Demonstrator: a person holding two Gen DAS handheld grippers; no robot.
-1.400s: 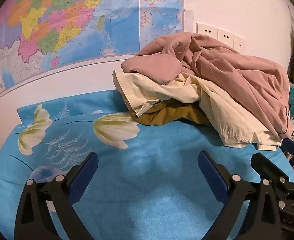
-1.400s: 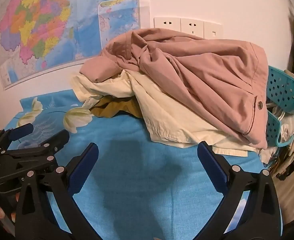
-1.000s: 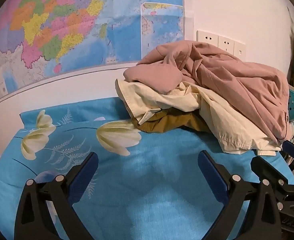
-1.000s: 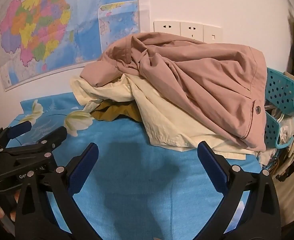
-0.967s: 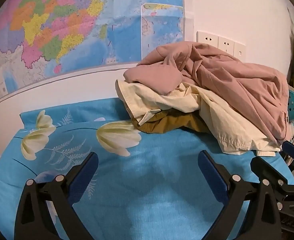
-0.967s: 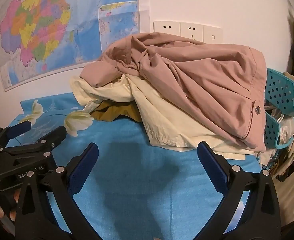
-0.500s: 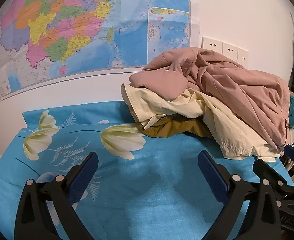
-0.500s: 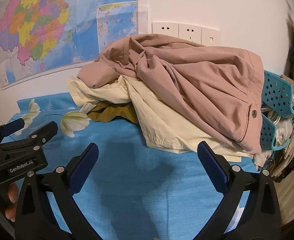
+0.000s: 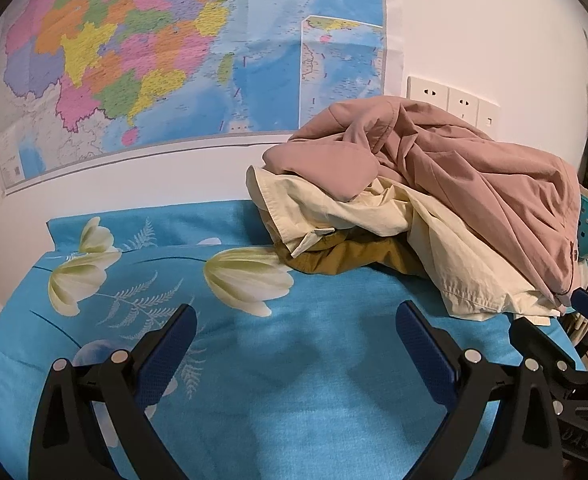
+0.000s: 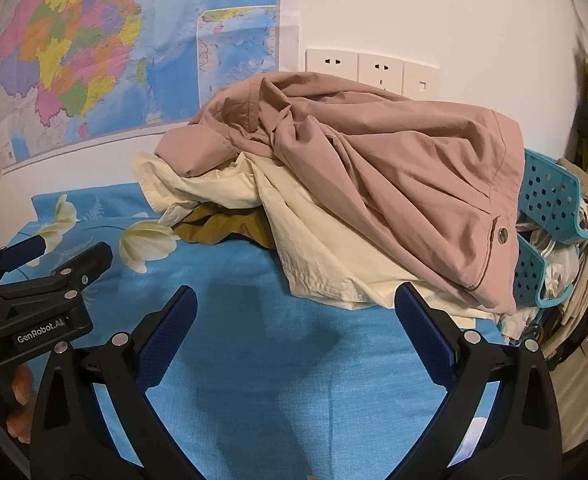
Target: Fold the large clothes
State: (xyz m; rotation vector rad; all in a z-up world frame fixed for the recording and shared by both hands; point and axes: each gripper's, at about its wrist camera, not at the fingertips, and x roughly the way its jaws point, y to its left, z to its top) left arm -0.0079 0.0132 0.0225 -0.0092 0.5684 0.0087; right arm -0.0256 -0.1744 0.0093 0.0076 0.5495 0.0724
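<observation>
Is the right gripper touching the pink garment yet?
Apart. The right wrist view shows the right gripper open over bare blue bedsheet, with cream fabric and sheet between its fingertips and the pink garment.

The left gripper [image 9: 292, 344] and right gripper [image 10: 294, 328] hover side by side over the bed's near edge, jaws spread wide and gripping nothing. A hand [image 10: 12, 408] grips the left gripper's handle from below.
</observation>
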